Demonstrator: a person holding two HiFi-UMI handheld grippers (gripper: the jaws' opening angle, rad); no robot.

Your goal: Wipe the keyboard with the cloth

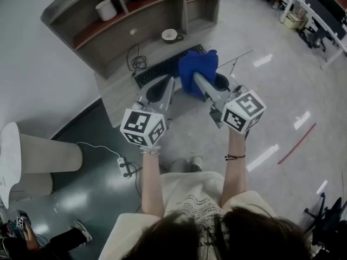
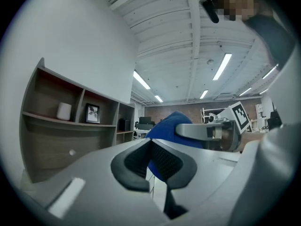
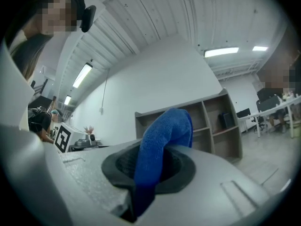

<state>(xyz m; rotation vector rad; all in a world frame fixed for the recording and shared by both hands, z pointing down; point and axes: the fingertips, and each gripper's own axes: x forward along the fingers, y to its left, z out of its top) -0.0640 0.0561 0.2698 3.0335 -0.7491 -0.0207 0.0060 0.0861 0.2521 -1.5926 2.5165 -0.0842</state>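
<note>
**Above the counter: cloth gripped, wipe not yet evident**

Over the keyboard's (image 1: 162, 69) right end, the right tongs (image 1: 201, 80) pinch the blue cloth (image 1: 198, 72). The right gripper view confirms the grip: the cloth (image 3: 160, 149) rises from between the pads and folds over forward. The left tongs (image 1: 165, 85) are pressed together with nothing between them. They are held just beside the cloth, above the counter (image 1: 116, 91).

Task status:
1. Cloth pickup: done, judged from the firm pinch.
2. Wiping: apparently not begun. No view shows whether the cloth touches the keys, and both grippers appear raised.
3. Remaining: lower the cloth and sweep it along the key rows.

Orientation: the keyboard lies flat near the counter's front edge, before the shelf unit (image 1: 130, 20). In the head view its long axis runs from lower left to upper right, parallel to that edge, and a sweep should follow this axis
</note>
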